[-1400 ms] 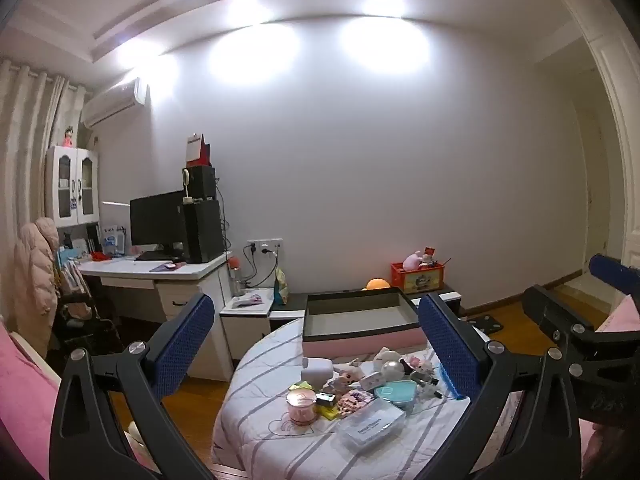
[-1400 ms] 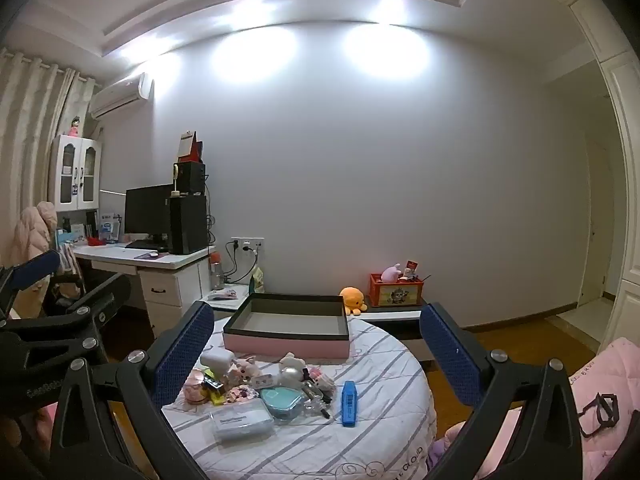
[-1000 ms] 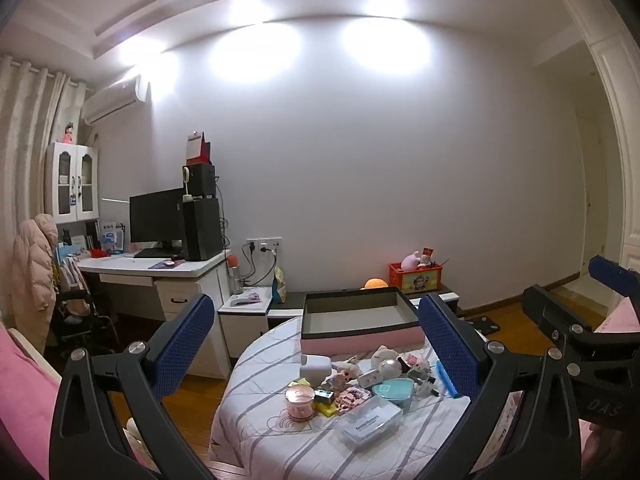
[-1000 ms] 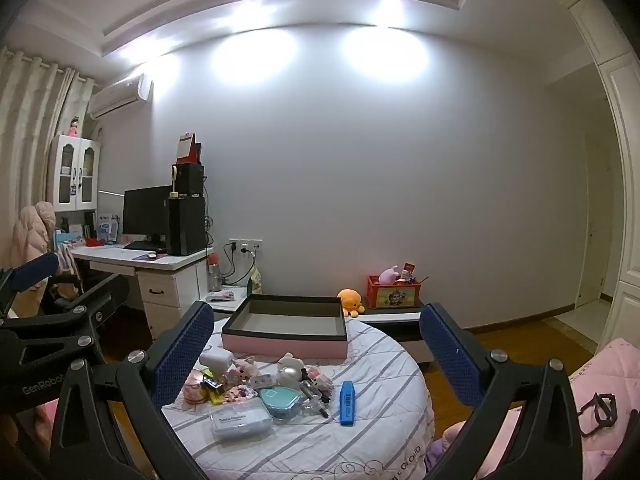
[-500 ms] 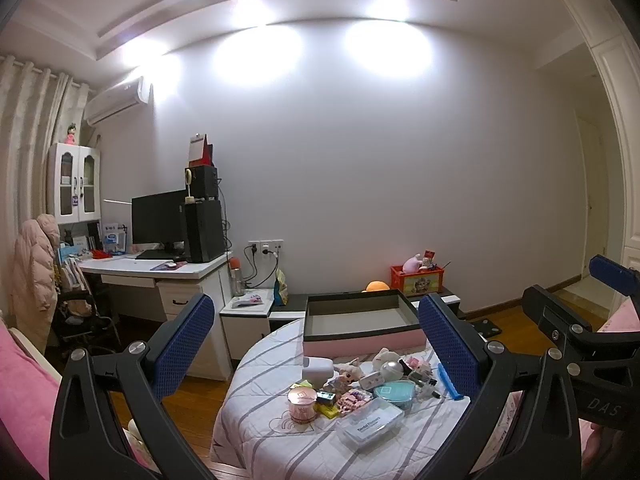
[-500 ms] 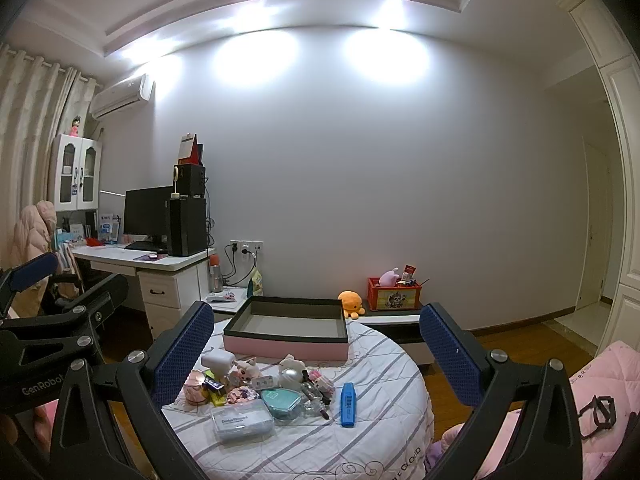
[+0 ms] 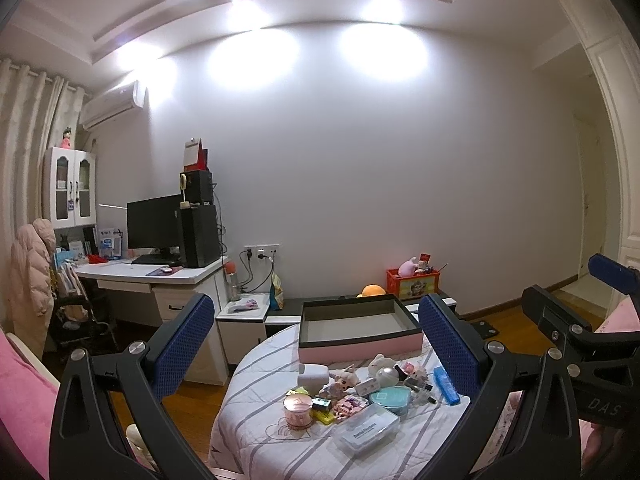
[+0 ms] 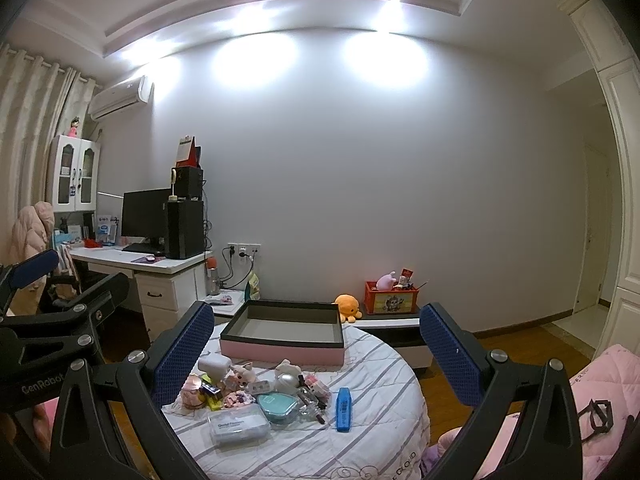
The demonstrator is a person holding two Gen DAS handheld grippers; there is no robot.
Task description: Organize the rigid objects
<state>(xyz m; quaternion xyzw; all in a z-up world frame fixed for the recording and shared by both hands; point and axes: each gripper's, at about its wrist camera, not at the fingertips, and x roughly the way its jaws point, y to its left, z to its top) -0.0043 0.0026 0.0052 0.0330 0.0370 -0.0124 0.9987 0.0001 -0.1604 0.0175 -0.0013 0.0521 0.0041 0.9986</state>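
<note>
A pink box with a dark rim (image 7: 358,326) (image 8: 282,333) lies open and empty at the far side of a round table with a striped cloth (image 7: 256,440) (image 8: 376,436). In front of it sits a cluster of small items: a pink candle jar (image 7: 297,410), a white charger (image 8: 213,365), a teal case (image 8: 276,403), a clear plastic box (image 7: 366,430) (image 8: 239,425) and a blue highlighter (image 8: 343,409). My left gripper (image 7: 316,356) and right gripper (image 8: 318,360) are both open, held well back from the table, with nothing between the fingers.
A white desk (image 7: 160,276) with a monitor and speakers stands at the left wall. A low cabinet behind the table carries an orange plush (image 8: 347,306) and a red crate (image 8: 390,302). Pink bedding (image 8: 600,396) lies at the right, wooden floor around the table.
Both views have drifted only slightly; the table and its items sit a touch differently in frame. Both grippers stay open and nothing on the table has moved.
</note>
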